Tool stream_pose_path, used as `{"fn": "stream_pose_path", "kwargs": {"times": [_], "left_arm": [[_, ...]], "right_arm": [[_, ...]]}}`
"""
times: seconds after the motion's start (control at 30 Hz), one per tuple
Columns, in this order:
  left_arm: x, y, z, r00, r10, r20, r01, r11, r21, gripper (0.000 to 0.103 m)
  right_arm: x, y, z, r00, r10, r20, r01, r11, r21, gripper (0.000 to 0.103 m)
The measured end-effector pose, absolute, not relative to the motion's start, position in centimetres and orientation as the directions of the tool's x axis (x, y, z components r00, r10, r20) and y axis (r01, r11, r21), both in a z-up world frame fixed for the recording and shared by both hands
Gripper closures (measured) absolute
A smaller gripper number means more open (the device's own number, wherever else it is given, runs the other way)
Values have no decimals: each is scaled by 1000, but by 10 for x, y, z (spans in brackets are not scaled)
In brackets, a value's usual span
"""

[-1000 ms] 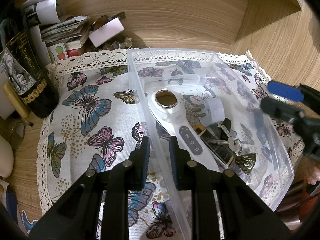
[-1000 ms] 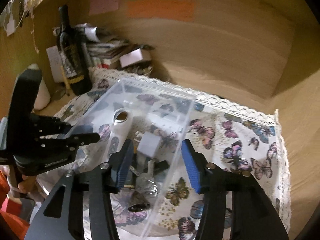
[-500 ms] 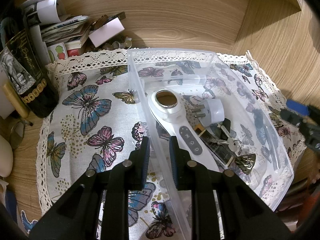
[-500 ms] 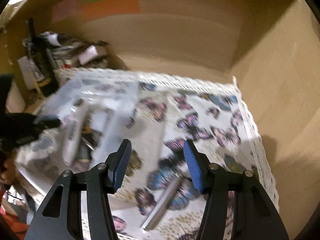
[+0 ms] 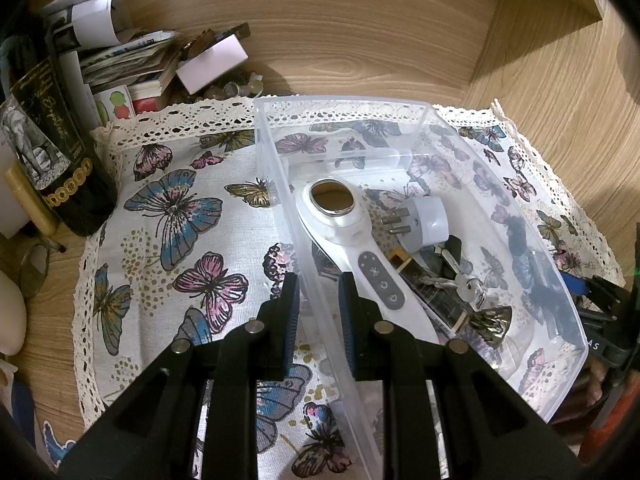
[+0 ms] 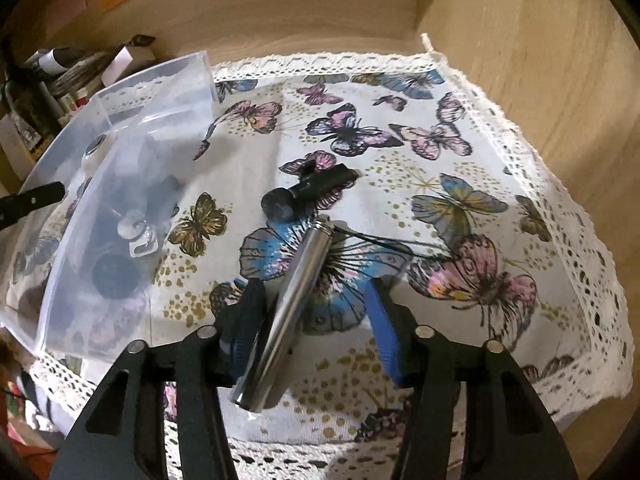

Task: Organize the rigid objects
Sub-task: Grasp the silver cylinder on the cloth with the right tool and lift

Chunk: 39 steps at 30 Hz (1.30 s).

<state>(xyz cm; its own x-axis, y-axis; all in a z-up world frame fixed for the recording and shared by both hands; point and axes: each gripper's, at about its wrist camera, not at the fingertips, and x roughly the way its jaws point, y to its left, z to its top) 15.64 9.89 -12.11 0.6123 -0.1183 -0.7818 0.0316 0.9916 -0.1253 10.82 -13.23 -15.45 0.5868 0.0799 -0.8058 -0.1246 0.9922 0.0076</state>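
Note:
A clear plastic bin (image 5: 280, 184) stands on the butterfly cloth (image 5: 168, 216). It holds a white handheld device (image 5: 352, 248), a white plug adapter (image 5: 424, 220), keys (image 5: 464, 284) and a small brass bell (image 5: 492, 320). My left gripper (image 5: 317, 320) is shut on the bin's left wall. In the right wrist view my right gripper (image 6: 316, 312) is open, lowered around a silver metal tube (image 6: 292, 300) lying on the cloth; the tube lies between the fingers, untouched by the right pad. A dark small object (image 6: 308, 192) lies just beyond the tube. The bin (image 6: 132, 184) is to the left.
A dark wine bottle (image 5: 52, 152), stacked papers and small boxes (image 5: 160, 64) crowd the back left corner. Wooden walls (image 5: 540, 80) close the back and right. The lace cloth edge (image 6: 560, 216) runs near the right wall.
My right gripper has swung right from over the bin and come down around the silver tube. My left gripper and the bin have not moved.

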Motion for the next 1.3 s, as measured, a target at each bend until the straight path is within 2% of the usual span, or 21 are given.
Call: {"fn": "stream_pose_path", "kwargs": {"times": [0.13, 0.2, 0.47, 0.77, 1.3], "left_arm": [[156, 100, -122, 612, -120, -781, 32, 991, -127, 84], [155, 99, -122, 613, -120, -781, 30, 991, -129, 84], [155, 98, -121, 611, -117, -783, 27, 992, -127, 84], [156, 98, -121, 611, -114, -784, 26, 992, -124, 84], [156, 99, -120, 611, -116, -783, 24, 991, -128, 84]], "right_arm": [[106, -138, -155, 608, 54, -792, -91, 996, -2, 84], [108, -139, -155, 609, 56, -791, -88, 996, 3, 89], [115, -141, -146, 616, 109, -780, -99, 993, 61, 89], [121, -129, -113, 683, 166, -711, -139, 986, 96, 89], [129, -67, -54, 741, 341, -579, -353, 931, 95, 89]]}}
